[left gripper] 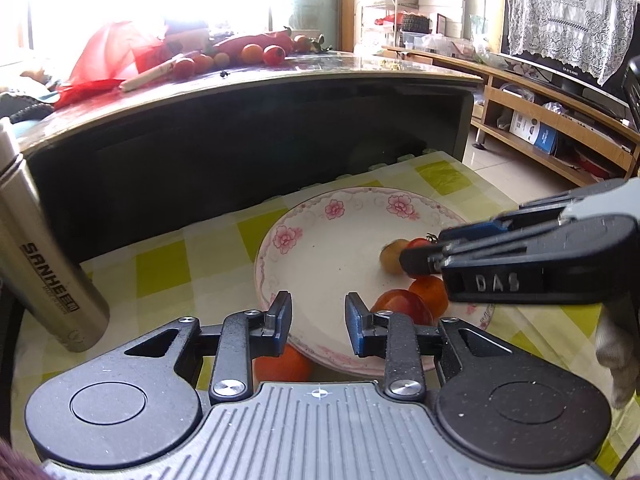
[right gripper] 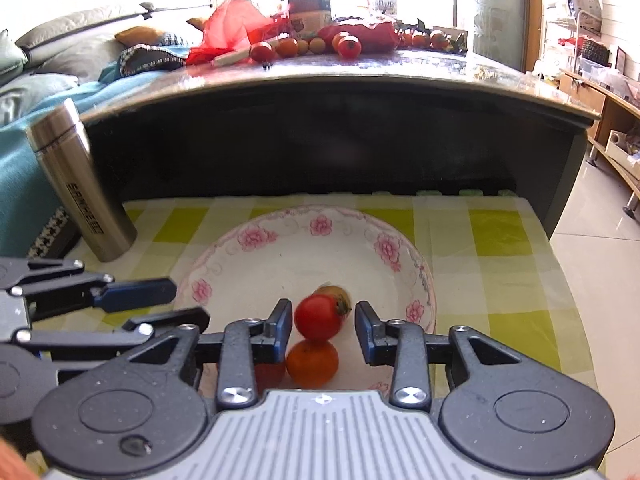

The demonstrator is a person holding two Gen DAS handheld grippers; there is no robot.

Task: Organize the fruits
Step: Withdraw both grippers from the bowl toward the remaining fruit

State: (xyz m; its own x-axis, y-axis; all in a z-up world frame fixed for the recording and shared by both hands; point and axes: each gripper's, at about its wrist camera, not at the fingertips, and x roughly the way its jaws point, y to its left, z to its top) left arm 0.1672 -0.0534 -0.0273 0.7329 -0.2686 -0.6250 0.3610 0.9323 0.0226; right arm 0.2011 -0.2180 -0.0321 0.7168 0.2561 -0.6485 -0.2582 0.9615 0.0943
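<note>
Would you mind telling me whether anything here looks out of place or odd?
One thing stands out: an orange fruit lies on the checked cloth just outside the near rim of the flowered plate, partly hidden behind the left tool, while the other nearby fruits lie in the plate. Nothing looks spilled or damaged.

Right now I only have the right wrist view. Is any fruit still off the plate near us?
Observer: Yes. A loose orange fruit sits on the checked cloth, tucked by the near rim of the plate, below the left gripper.
Operator: Is the left holding anything?
Observer: No. Its jaws stand open and empty above that rim.
Operator: What's the red blob low in my view, half hidden?
Observer: A fourth fruit in the plate. It is a reddish-orange fruit, lying beside the plated orange fruit.
</note>
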